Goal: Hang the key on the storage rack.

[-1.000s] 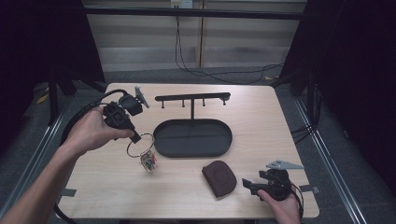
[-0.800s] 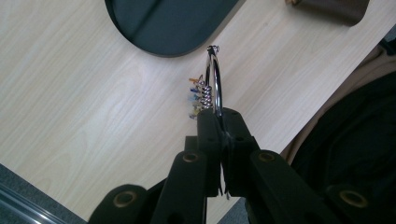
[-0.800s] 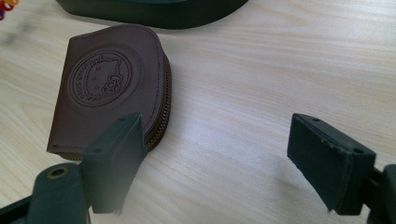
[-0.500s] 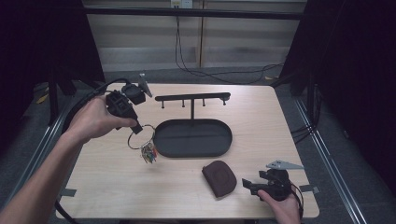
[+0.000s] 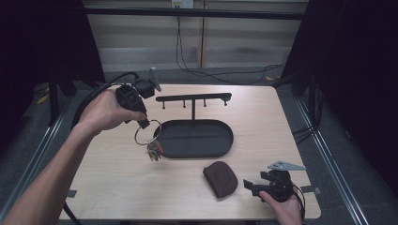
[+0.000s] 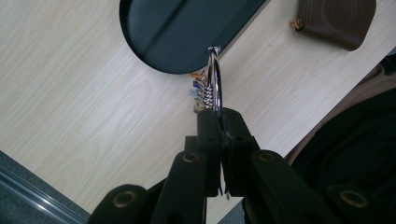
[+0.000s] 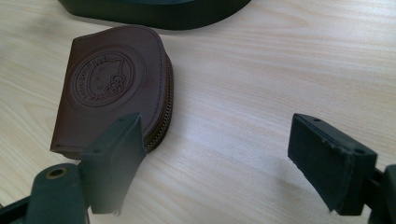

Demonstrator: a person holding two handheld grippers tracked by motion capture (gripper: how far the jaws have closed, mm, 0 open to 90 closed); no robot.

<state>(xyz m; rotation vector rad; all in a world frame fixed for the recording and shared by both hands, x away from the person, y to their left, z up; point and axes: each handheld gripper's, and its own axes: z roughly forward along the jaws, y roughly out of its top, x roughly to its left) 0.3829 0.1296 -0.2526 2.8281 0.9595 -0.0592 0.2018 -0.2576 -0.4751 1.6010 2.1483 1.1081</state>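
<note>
Left gripper has its two jaws pressed together on a big key ring. It holds the ring up in the air, just beside the left end of the black tray. Little keys hang down from the ring, above the wood table.

What could go wrong? The ring is thin and smooth, and the jaws hold just a small bit of it. I think it could slip out and drop on the table if the hand shakes or turns fast. The keys swing free, so they could bump the tray's edge. The hook bar stands at the back of the tray, and its pegs look small, so the ring might miss one.

Right gripper rests near the front right of the tray, with its jaws wide apart and nothing in them. A brown pouch lies just beside it, in front of the tray.
</note>
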